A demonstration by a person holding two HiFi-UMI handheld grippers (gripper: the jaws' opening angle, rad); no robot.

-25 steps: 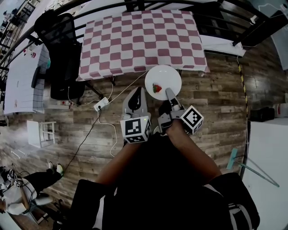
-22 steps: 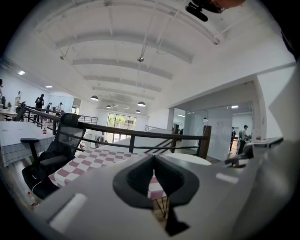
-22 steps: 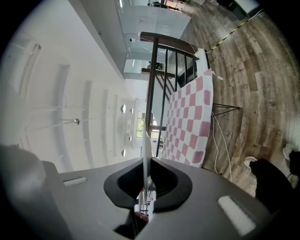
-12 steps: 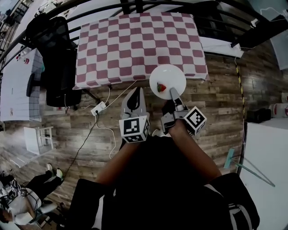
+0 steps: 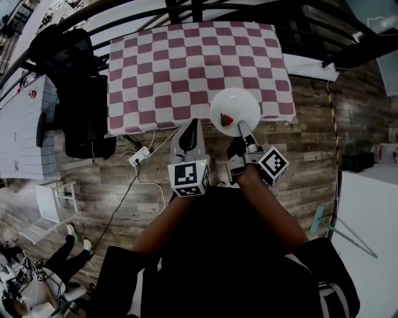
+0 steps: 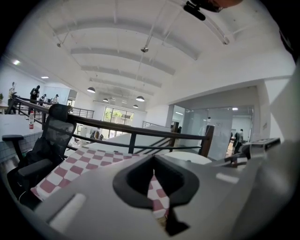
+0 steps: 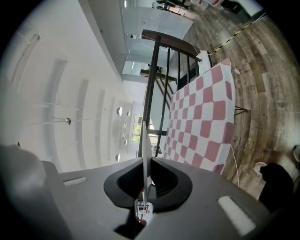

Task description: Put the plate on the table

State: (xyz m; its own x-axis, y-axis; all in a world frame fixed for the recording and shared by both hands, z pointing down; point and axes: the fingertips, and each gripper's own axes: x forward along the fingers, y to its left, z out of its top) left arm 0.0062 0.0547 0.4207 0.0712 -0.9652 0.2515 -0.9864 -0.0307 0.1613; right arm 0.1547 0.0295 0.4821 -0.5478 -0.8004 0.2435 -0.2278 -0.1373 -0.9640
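The white plate [image 5: 237, 102] carries a red strawberry [image 5: 226, 119] and hangs over the near edge of the table with the red-and-white checked cloth [image 5: 186, 56]. My right gripper [image 5: 243, 127] is shut on the plate's near rim. In the right gripper view the plate [image 7: 146, 150] shows edge-on as a thin white line between the jaws of the right gripper [image 7: 146, 180]. My left gripper [image 5: 192, 123] hovers just left of the plate, shut and holding nothing. In the left gripper view the left gripper [image 6: 155, 182] points at the cloth, with the plate [image 6: 187, 157] to its right.
A black office chair [image 5: 78, 87] stands at the table's left end. A dark railing [image 5: 186, 9] runs behind the table. A power strip [image 5: 139, 157] and cables lie on the wooden floor below the cloth. White tables [image 5: 22, 118] stand at the left, and a person [image 5: 37, 273] is at the lower left.
The plate and both grippers have moved forward, from over the floor to over the table's near edge. The right gripper's hold on the rim is the same.
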